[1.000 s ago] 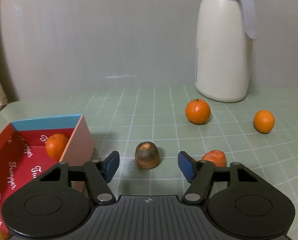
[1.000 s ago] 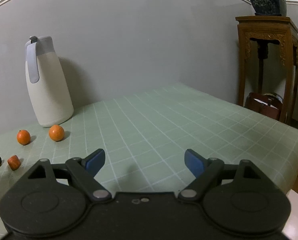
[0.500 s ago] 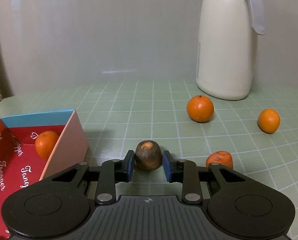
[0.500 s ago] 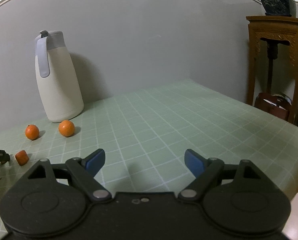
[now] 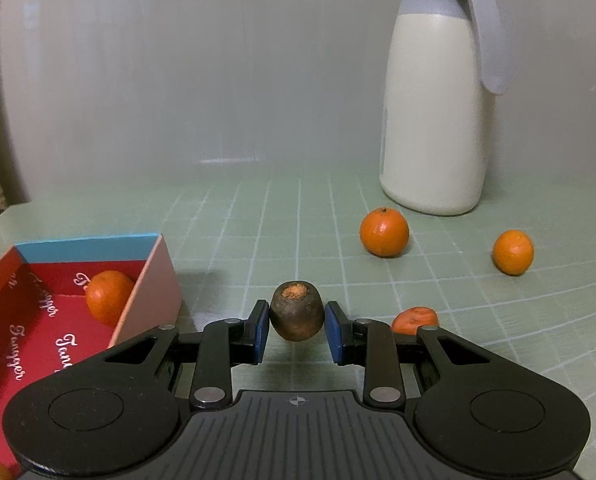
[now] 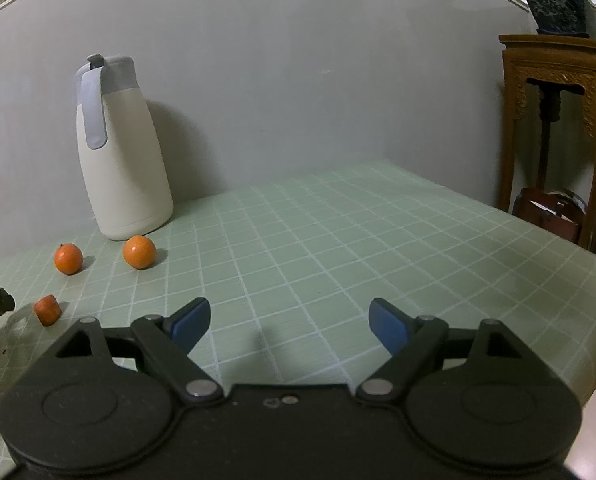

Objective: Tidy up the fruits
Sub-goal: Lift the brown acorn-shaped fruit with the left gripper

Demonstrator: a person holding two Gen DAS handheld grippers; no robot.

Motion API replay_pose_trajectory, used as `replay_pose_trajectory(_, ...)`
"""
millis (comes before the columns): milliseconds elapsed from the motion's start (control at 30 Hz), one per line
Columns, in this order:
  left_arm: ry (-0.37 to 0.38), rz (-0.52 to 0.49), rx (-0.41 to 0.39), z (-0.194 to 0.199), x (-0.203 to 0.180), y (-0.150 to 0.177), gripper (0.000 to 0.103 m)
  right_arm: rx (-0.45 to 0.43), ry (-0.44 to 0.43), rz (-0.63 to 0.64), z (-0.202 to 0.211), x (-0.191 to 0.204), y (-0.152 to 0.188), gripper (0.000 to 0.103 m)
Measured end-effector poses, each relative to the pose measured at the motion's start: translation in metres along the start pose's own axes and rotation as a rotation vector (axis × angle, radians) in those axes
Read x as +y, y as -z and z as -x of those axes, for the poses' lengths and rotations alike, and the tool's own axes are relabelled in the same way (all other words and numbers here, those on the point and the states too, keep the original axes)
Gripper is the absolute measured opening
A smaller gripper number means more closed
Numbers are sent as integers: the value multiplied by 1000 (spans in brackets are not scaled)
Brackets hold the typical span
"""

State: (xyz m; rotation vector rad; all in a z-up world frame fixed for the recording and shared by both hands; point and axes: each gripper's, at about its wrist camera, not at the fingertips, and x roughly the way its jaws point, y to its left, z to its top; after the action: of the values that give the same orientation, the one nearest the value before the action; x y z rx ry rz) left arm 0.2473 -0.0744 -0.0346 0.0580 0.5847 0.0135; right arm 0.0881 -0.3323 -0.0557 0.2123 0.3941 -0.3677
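— What colours did you catch?
— The tablecloth (image 5: 438, 288) was pale green with a white grid; the box (image 5: 145, 280) red inside with white script, blue along one edge.
— And the fruit?
— Bright orange tangerines (image 5: 384, 232), one dark brown piece (image 5: 296, 316). The jug (image 5: 434, 120) was cream, grey-topped.

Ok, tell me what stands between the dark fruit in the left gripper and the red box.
Nothing visible does. The left gripper is shut on the dark fruit, and only bare green tablecloth lies between it and the red box. The box's pink side wall faces the fruit, so it must go over that. One orange already sits inside.
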Motion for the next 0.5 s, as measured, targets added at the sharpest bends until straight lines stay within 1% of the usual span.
replay_pose_trajectory(333, -6, 11, 11, 5, 4, 4, 30, 6, -8, 19, 3, 4, 1, 86)
replay_pose_trajectory(500, -4, 9, 4, 7, 3, 5, 30, 10, -10, 18, 2, 4, 0, 86)
